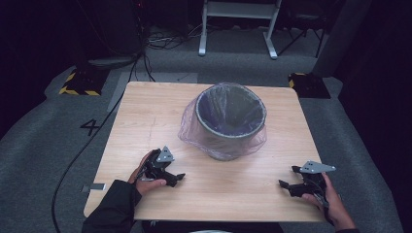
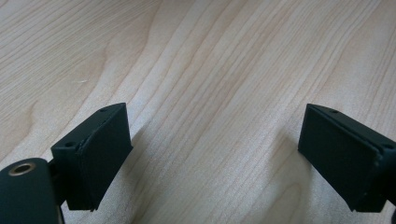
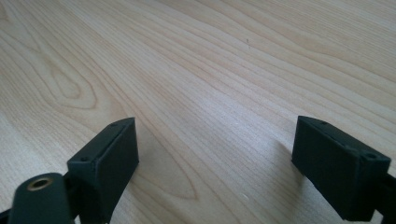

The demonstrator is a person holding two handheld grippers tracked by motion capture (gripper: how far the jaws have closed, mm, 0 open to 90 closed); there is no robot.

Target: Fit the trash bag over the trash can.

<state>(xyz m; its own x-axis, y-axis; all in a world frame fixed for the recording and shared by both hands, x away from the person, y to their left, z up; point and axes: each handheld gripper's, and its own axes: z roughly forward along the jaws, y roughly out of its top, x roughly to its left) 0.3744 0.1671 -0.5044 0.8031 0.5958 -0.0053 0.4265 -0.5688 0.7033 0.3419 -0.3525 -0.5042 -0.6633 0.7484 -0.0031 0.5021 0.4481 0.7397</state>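
Left claw (image 1: 176,178) near the tabletop's (image 1: 145,121) front-left corner, jaws wide apart, gripping nothing. Right claw (image 1: 287,181) near the front-right corner, likewise spread and empty. Bag-lined waste bin (image 1: 230,121) stands mid-tabletop, toward the far edge.

Setting: a lab or recording studio, not a home. Square light-wood desk (image 1: 145,126) stands alone on grey carpet (image 1: 39,141), with dark, curtain-like surrounds on all sides. Black cables (image 1: 82,150) run across the floor from the far left towards the near side. Two weighted bases with yellow-black hazard striping (image 1: 80,83) sit at the far corners, one left, one right (image 1: 307,83). A number "4" (image 1: 90,127) is marked on the carpet left of the desk. White metal frame legs (image 1: 238,26) stand behind. Bin with a clear purple-tinted liner (image 1: 229,121) is the sole item on the desk.
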